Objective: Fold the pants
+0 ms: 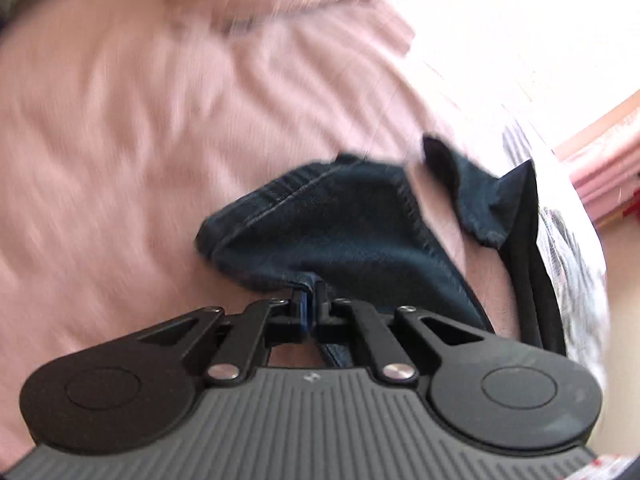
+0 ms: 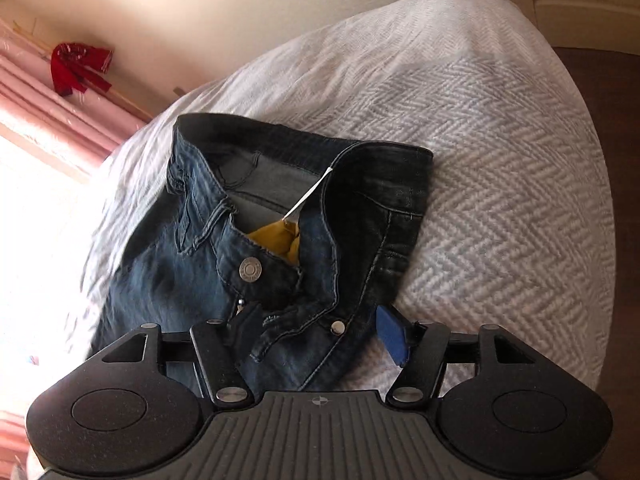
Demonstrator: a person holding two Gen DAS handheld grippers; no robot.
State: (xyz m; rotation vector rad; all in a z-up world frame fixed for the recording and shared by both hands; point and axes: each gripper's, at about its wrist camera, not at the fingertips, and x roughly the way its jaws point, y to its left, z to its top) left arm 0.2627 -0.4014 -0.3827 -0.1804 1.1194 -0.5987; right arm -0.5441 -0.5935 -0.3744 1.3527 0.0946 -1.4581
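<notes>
— Jeans (image 2: pixel 288 232) lie on the bed, on a white herringbone bedspread (image 2: pixel 500 120). Which way do they point?

— In the right wrist view the waistband (image 2: pixel 304 148) is at the far end, away from the camera, and the legs run back toward the camera and under the right tongs (image 2: pixel 320 328). The long axis goes from upper right, far, to lower left, near, slightly slanted. The fly is undone; the metal button (image 2: pixel 250 270) shows, with a yellow lining (image 2: pixel 280 240) inside and a white tag (image 2: pixel 310 192) sticking out.

— And the right tongs?

— Released. The jaws stand wide apart with denim near the fly lying between them, and the blue pad (image 2: pixel 394 334) on the right side is clear of the cloth. No press on the fabric that I can see.

— The left tongs (image 1: pixel 308 300)?

— Clenched on a piece of dark denim (image 1: pixel 332 232), pinched right at the tips. It rises from the jaws as a folded flap with a stitched seam. The view is blurred, so I cannot tell which part of the jeans this is. Behind it is a pink ribbed blanket (image 1: pixel 140 140).

— Anything else?

— Pink curtains (image 2: pixel 48 92) by a bright window and a red item (image 2: pixel 78 64) hanging at the wall.
</notes>
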